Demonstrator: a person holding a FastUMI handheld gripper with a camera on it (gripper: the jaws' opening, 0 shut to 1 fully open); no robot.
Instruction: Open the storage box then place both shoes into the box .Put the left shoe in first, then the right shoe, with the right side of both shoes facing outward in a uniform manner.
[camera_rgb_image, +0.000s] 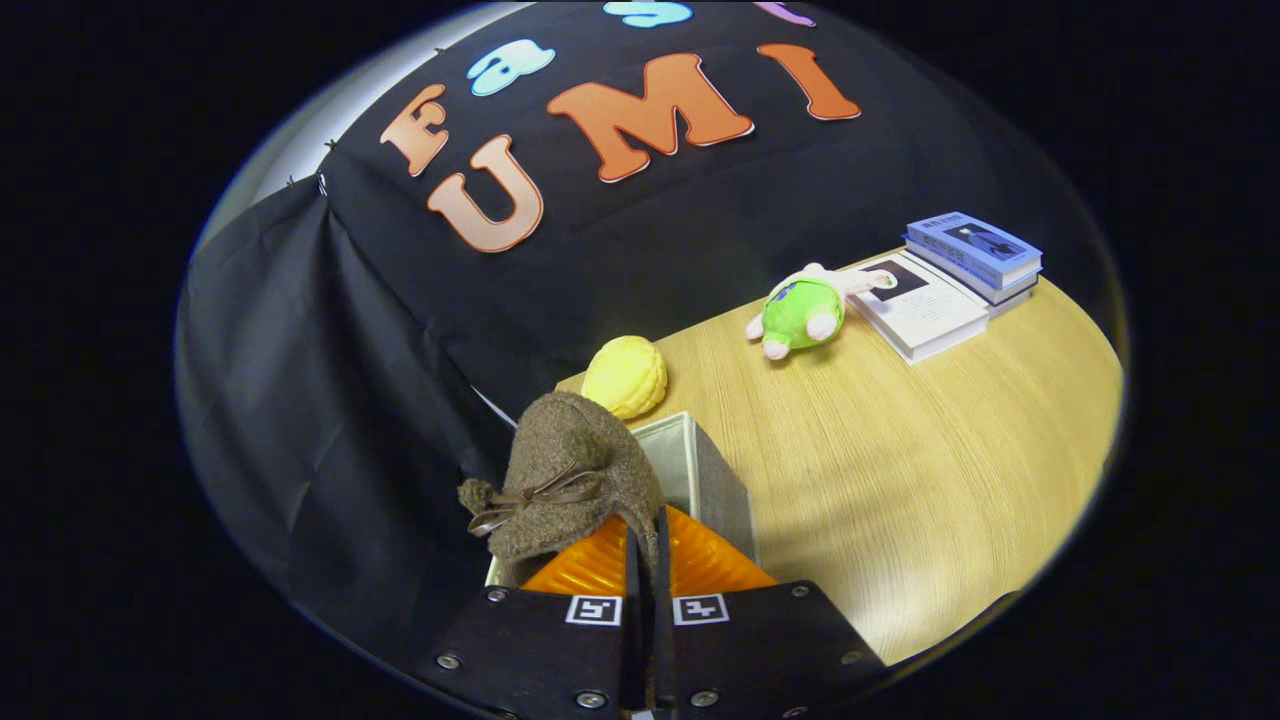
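Note:
My gripper (646, 560) is shut on the rim of a brown woolly shoe (570, 470) with a thin brown bow on its front. The shoe hangs toe-up just ahead of the fingers, over the open grey storage box (715, 470). The box stands at the near left corner of the wooden table (900, 470); its pale inner wall shows beside the shoe. The shoe hides most of the box's inside.
A yellow round plush (625, 376) lies just beyond the box. Farther back on the table are a green and pink plush toy (803, 312) and a stack of books (950, 280). Black cloth walls stand behind and to the left.

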